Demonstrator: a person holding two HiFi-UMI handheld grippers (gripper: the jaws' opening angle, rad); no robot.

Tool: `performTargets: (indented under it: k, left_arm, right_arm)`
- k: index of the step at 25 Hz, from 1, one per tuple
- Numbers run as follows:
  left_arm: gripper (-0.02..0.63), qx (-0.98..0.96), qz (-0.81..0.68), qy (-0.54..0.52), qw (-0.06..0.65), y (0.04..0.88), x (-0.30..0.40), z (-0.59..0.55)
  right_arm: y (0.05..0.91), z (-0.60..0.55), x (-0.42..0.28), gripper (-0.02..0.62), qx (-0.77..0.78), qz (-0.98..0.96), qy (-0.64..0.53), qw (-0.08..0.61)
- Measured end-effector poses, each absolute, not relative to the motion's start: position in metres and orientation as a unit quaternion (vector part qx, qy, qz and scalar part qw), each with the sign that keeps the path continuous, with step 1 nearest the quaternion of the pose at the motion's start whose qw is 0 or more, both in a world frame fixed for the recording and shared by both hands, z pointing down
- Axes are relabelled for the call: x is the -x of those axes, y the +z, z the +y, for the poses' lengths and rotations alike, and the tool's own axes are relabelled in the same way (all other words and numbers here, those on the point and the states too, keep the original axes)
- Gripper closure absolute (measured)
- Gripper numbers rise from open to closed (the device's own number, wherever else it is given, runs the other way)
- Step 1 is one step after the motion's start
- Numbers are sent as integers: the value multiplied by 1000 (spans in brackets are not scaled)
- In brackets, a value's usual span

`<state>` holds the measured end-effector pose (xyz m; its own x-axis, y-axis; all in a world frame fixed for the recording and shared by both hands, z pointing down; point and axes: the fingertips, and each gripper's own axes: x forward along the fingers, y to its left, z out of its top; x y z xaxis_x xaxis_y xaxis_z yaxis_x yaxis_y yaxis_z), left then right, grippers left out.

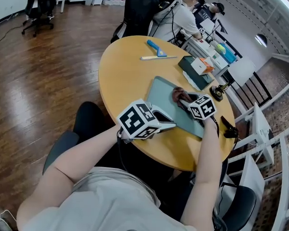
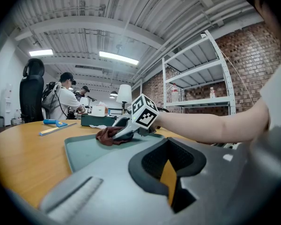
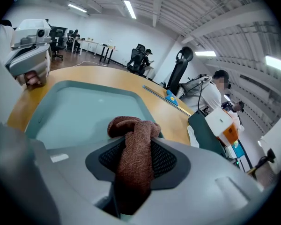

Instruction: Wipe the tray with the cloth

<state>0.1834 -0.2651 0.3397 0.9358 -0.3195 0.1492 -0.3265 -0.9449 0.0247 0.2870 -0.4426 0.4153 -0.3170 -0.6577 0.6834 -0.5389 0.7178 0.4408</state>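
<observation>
my right gripper (image 1: 183,99) tilts down over the teal rectangular tray (image 1: 161,91), fingers clenched on the brown towelling cloth (image 3: 133,142), its length along them; left gripper (image 1: 170,125) near level, fingers closed, empty.

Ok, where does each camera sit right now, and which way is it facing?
Head view: on the person's head, steeply down at the table, tray, left gripper and right gripper; arms and torso show.
Left gripper view: on the left gripper, low at the tray's edge, facing across it to the right gripper; own jaws, right arm show.
Right gripper view: on the right gripper, angled down over the tray toward the left gripper; own jaws grip the cloth.
Shared: both gripper views show the tray and the other gripper.
</observation>
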Motion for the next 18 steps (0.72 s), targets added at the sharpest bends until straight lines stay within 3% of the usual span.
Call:
performTargets:
  k: [18]
  left_arm:
    - [284, -980, -183, 72, 26, 338, -178, -266]
  right_arm:
    - [413, -446, -271, 460, -361, -800, -98, 469]
